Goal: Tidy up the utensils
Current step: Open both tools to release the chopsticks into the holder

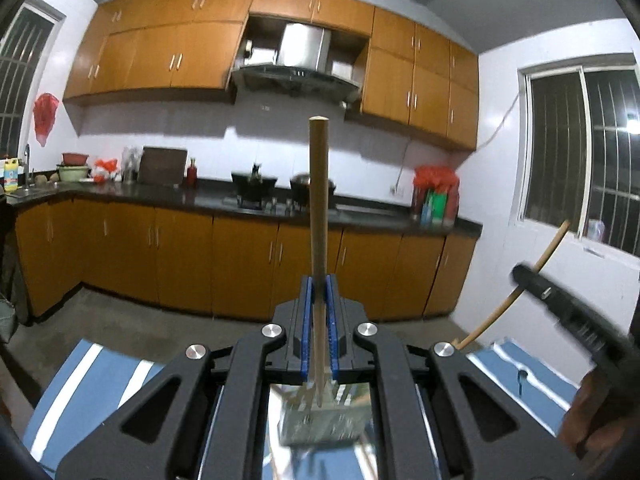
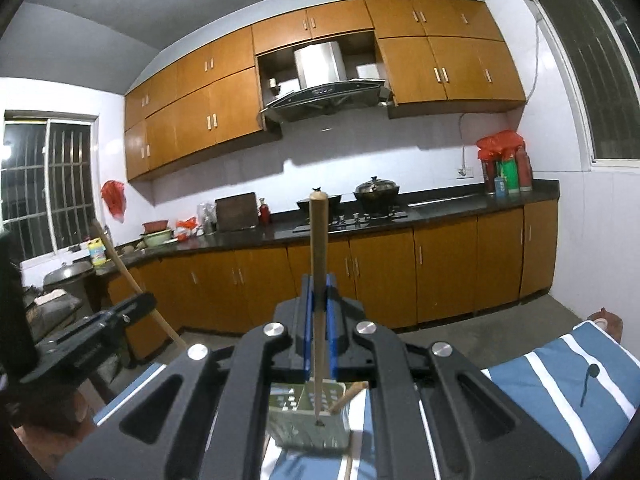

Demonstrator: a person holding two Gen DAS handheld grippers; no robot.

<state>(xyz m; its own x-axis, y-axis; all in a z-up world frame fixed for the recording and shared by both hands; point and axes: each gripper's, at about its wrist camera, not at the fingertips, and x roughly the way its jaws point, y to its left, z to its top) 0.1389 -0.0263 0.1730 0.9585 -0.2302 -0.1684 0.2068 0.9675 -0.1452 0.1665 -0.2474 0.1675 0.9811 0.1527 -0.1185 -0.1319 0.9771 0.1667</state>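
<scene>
My left gripper (image 1: 320,282) is shut on a wooden chopstick (image 1: 319,184) that stands upright between its blue pads. Its lower tip hangs over a perforated metal utensil holder (image 1: 304,424) on the table. My right gripper (image 2: 319,282) is likewise shut on an upright wooden chopstick (image 2: 319,240), whose tip points into the same holder (image 2: 292,420). Another wooden stick (image 2: 349,395) leans in that holder. Each gripper shows in the other's view, the right gripper (image 1: 536,280) with its chopstick (image 1: 516,296) and the left gripper (image 2: 136,308) with its chopstick (image 2: 120,264).
A blue and white striped cloth (image 2: 552,376) covers the table, and a dark spoon (image 2: 588,380) lies on it at the right. Beyond the table is a bare floor (image 1: 132,316), then kitchen cabinets and a counter (image 2: 440,208) with pots, bottles and a stove.
</scene>
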